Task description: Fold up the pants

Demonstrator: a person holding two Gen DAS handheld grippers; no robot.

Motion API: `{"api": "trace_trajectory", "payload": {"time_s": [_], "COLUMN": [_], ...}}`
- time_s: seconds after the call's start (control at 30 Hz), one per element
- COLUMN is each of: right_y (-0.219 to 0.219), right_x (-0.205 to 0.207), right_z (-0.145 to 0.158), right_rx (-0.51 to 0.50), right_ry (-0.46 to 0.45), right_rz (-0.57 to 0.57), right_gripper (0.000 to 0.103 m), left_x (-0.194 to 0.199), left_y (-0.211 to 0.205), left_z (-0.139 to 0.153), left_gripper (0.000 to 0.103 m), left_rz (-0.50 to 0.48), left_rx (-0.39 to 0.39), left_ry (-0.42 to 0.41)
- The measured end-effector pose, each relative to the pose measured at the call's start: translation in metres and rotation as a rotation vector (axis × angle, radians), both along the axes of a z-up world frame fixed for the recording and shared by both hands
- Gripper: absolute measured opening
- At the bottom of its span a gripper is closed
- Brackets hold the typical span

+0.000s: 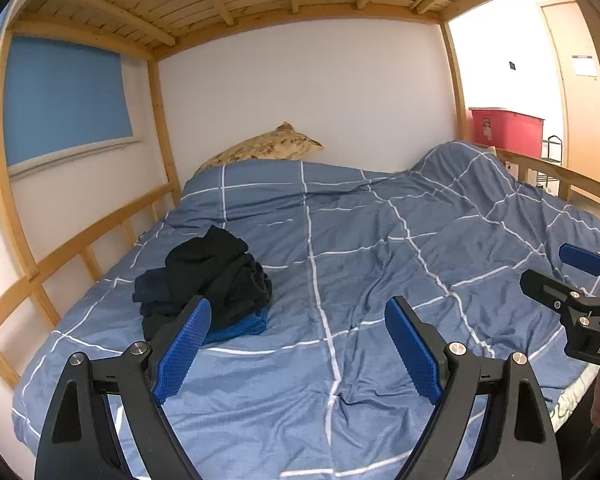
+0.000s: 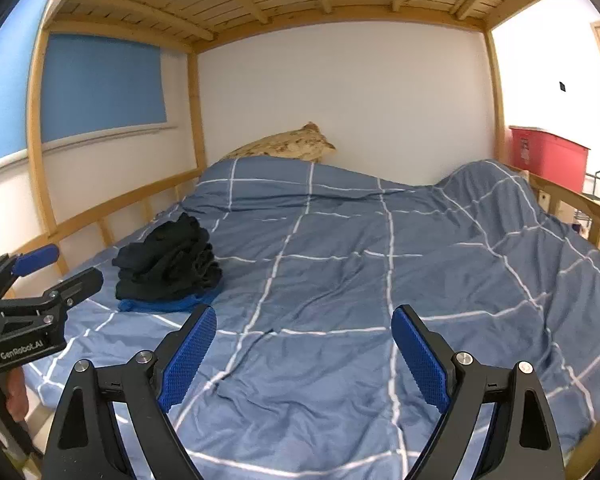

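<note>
Hovering over blue checked duvet (image 1: 340,240): left gripper (image 1: 298,344) and right gripper (image 2: 304,354) jaws spread, empty; dark clothes pile (image 1: 204,280) at ten o'clock.

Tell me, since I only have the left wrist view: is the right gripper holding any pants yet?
Observer: No; its own camera shows the right gripper with jaws wide apart, only the blue checked duvet between them.
Operator: My jaw hides the pile's near edge. What's there?
Observer: The black clothes pile sits on a blue garment whose front edge lies uncovered on the duvet.
Operator: Is the left gripper touching the pile?
Observer: No; from the side, the left gripper is open and empty, with duvet showing between it and the pile.
</note>
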State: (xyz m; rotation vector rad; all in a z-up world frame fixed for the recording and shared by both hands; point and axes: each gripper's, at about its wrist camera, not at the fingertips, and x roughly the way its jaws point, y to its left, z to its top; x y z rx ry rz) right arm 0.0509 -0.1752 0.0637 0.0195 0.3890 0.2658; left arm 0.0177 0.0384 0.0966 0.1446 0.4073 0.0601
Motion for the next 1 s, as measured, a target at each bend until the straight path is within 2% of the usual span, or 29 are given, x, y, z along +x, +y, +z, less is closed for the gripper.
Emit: {"api": "trace_trajectory", "payload": {"time_s": [0.57, 0.83, 1.0], "right_y": [-0.021, -0.025, -0.026], "right_x": [-0.023, -0.023, -0.022], "right_z": [-0.009, -0.011, -0.012], "right_rx": [-0.013, -0.012, -0.004], "right_ry": [0.000, 0.001, 0.010], "right_rz": [-0.048, -0.059, -0.059], "right_gripper": [0.090, 0.090, 0.090], "left_x": [-0.006, -0.009, -0.010], "left_y": [-0.024, -0.026, -0.027], "left_z": [-0.007, -0.008, -0.007], "left_gripper": [0.089, 0.089, 0.093], "left_rz": [-0.052, -0.030, -0.016], "left_rx": [-0.026, -0.015, -0.012], "left_ry": [0.012, -0.001, 0.007]}}
